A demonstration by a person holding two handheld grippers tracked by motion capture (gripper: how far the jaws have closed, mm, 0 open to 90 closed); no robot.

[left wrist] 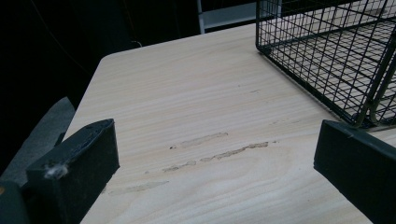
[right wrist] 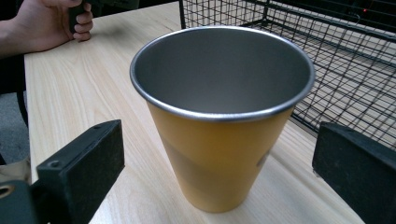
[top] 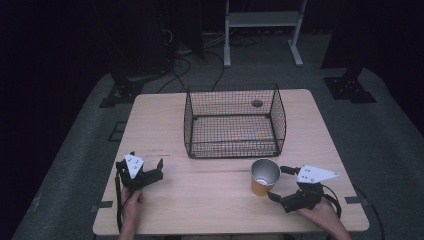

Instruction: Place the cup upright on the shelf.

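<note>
near the desk's (top: 210, 210) front edge, toward its right corner, the right gripper (top: 280, 184) lies low over the light wooden top with its black jaws spread wide, released and grasping nothing. the person's right hand (top: 320, 212) holds it from behind, the grey three-cornered plate on top. between those jaws, though touching neither as far as the right gripper view shows, stands the yellow-orange tapered cup with a bare metal inside and a rolled silver rim (right wrist: 219, 116). it is upright and empty, on the desk's right half, just in front of the basket's near right corner.

toward the front left corner the left gripper (top: 147, 170) hovers close over the desk, held by the person's left hand (top: 131, 202). its jaws are also parted, with bare wood and a few pale scuff marks (left wrist: 215, 151) between them.

farther back, at the middle of the desk and reaching toward its rear edge, sits the black wire-mesh basket with tall open sides (top: 235, 122). well apart from the left gripper, it stands near the cup. beyond the rear edge are dark floor, cables and a white metal frame (top: 262, 30).
</note>
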